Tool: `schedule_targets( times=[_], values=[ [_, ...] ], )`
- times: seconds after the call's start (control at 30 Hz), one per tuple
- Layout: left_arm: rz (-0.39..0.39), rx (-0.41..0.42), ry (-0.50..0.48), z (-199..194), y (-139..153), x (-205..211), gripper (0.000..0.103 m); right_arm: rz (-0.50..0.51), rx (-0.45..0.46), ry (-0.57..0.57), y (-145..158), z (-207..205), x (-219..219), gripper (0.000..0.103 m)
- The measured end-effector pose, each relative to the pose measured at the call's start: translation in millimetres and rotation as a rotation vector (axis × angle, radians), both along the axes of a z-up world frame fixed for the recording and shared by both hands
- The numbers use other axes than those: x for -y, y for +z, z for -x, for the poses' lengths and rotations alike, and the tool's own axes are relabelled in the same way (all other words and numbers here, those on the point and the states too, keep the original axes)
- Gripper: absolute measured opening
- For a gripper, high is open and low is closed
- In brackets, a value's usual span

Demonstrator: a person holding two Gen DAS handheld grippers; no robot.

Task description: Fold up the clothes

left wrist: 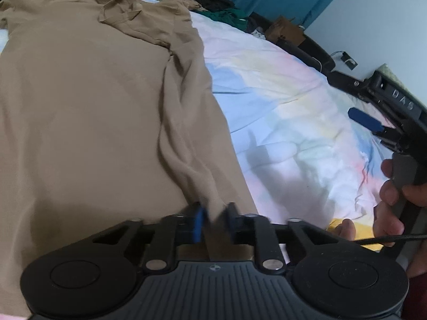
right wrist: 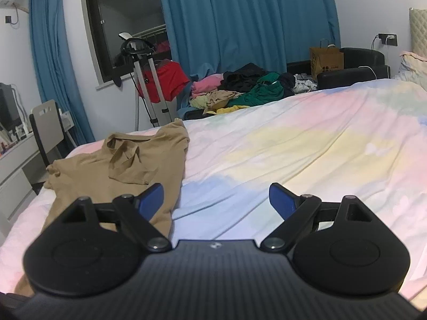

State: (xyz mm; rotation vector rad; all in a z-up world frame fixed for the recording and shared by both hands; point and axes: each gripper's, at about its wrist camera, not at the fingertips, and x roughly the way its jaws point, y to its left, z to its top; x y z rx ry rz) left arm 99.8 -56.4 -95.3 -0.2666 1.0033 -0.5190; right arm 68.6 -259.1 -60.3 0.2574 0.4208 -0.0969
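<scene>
A tan collared shirt (left wrist: 88, 101) lies spread on the pastel bedsheet (left wrist: 280, 93), collar at the far end. My left gripper (left wrist: 214, 220) is shut on a fold of the shirt's right edge near its hem, the fabric running up from between the blue pads. My right gripper (right wrist: 216, 200) is open and empty, held above the sheet just right of the shirt (right wrist: 114, 170). It also shows at the right of the left wrist view (left wrist: 368, 122), held by a hand.
A heap of unfolded clothes (right wrist: 240, 88) lies at the bed's far edge before blue curtains. A garment steamer stand (right wrist: 149, 80) with a red garment, a chair (right wrist: 48, 128) and a paper bag (right wrist: 325, 61) stand beyond the bed.
</scene>
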Motion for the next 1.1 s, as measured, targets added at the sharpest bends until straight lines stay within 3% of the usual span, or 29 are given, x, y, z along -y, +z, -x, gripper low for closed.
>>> schedule_targets(
  times=[0.1,0.2,0.3,0.4,0.53,0.63,0.77,0.87,0.93,1.03,1.1],
  values=[
    [0.006,-0.035,0.023,8.0,0.3,-20.1,0.006,-0.005,-0.001,0.01,-0.7,1.0,-0.3,0.087],
    [-0.082,-0.028,0.057,16.4,0.5,-33.6,0.006,-0.019,0.001,0.027,-1.6,1.9,0.3,0.087],
    [-0.055,-0.03,0.073,19.4,2.3,-41.4,0.006,-0.042,-0.007,0.073,-3.3,-0.2,-4.3,0.087],
    [-0.018,-0.017,0.065,19.0,6.0,-42.6,0.008,-0.121,-0.037,0.205,0.6,-24.1,-15.1,0.087],
    [0.035,0.007,0.067,16.5,7.5,-46.1,0.02,-0.2,-0.078,0.365,11.4,-82.5,-38.2,0.083],
    [0.044,0.025,0.067,13.4,7.0,-46.4,0.03,-0.205,-0.158,0.414,6.7,-143.2,-56.0,0.08],
    [0.05,0.014,0.037,5.6,-2.3,-39.6,0.033,-0.188,-0.169,0.484,-11.7,-211.2,-72.2,0.074],
    [0.04,-0.002,0.041,-0.4,-11.9,-39.0,0.029,-0.109,-0.17,0.529,-31.3,-244.5,-85.6,0.073],
    [0.014,-0.005,0.05,-2.6,-16.8,-38.4,0.011,-0.042,-0.171,0.561,-46.6,-264.0,-96.9,0.072],
    [0.003,0.0,0.056,-1.5,-19.7,-40.1,0.002,0.041,-0.185,0.592,-65.5,-283.7,-111.3,0.072],
    [0.007,0.011,0.057,0.9,-16.9,-41.1,0.002,0.092,-0.218,0.62,-79.1,-294.3,-120.9,0.071]
  ],
)
